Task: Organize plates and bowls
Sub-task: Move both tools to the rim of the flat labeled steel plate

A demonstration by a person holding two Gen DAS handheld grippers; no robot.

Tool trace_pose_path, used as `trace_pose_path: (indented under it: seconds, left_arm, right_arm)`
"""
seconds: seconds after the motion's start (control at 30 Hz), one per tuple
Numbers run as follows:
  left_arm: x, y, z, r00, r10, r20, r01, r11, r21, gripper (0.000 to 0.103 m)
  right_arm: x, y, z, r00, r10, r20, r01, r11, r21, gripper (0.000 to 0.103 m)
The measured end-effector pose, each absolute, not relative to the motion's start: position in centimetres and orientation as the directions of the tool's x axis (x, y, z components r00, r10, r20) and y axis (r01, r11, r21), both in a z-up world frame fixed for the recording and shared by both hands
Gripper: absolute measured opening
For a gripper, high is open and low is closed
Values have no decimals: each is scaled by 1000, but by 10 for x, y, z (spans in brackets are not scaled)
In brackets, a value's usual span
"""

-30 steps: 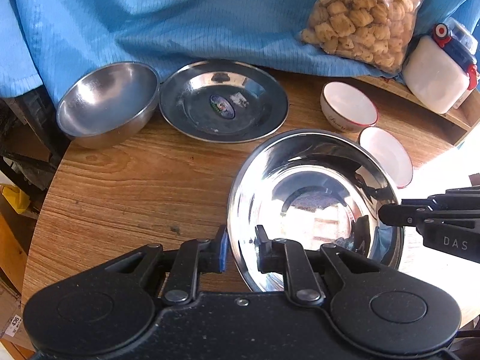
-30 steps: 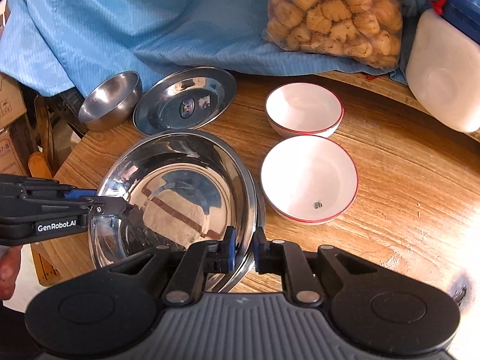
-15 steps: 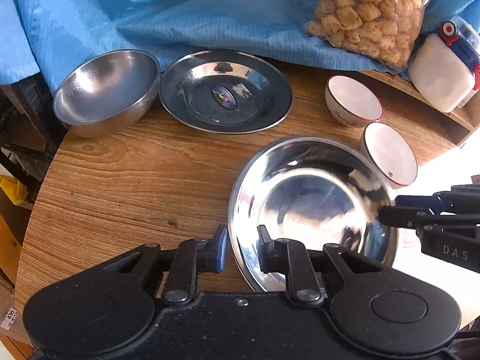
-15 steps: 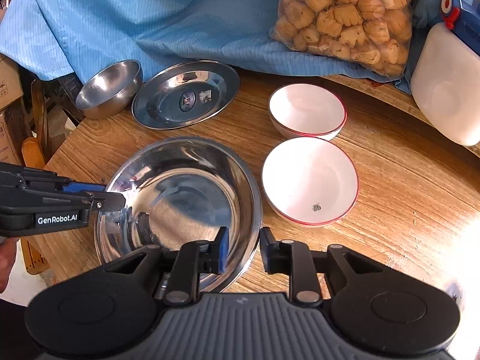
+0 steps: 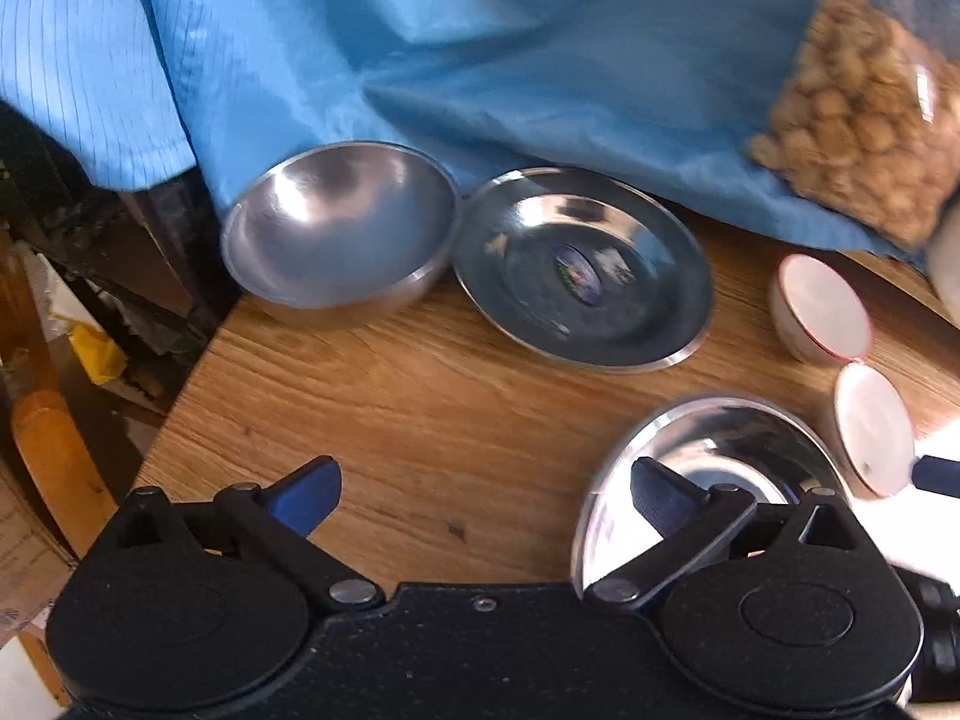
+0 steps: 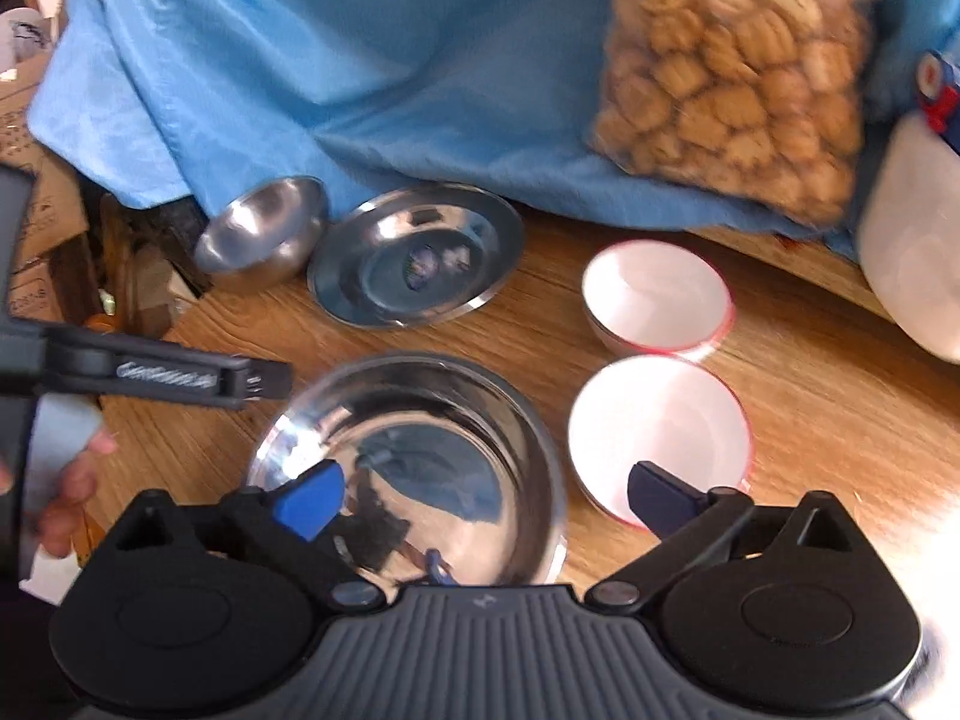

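Wooden table (image 6: 840,396) — both claws angled down, agape

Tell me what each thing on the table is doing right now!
Left tongs: wide open, just opened, holding nothing.
Right tongs: wide open, just opened, holding nothing.
Big steel plate: on the table, let go, empty.
Small steel plate: flat, empty.
Steel bowl: upright, empty.
Near white bowl: upright, empty.
Far white bowl: upright, empty.
Snack bag: full.

home dining spot | wood table (image 6: 810,396), dishes, snack bag (image 6: 732,72)
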State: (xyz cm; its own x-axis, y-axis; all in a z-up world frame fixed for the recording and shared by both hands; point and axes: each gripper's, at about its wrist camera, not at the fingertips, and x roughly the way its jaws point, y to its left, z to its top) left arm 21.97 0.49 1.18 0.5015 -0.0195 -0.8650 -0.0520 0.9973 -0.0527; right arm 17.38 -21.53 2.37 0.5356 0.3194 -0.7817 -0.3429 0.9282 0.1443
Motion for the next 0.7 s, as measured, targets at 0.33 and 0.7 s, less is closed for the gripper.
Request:
trace_pose_path:
  seconds: [0.33, 0.7]
  left_arm:
    - [260, 1, 15, 495, -20, -869, -61, 997, -57, 102]
    - [266, -3, 8, 527, 19, -850, -160, 984, -78, 102]
  right_arm:
    - [195, -197, 42, 648, 304, -698, -491, 868, -78, 103]
    - [224, -224, 41, 612, 261, -746, -377, 926, 15, 103]
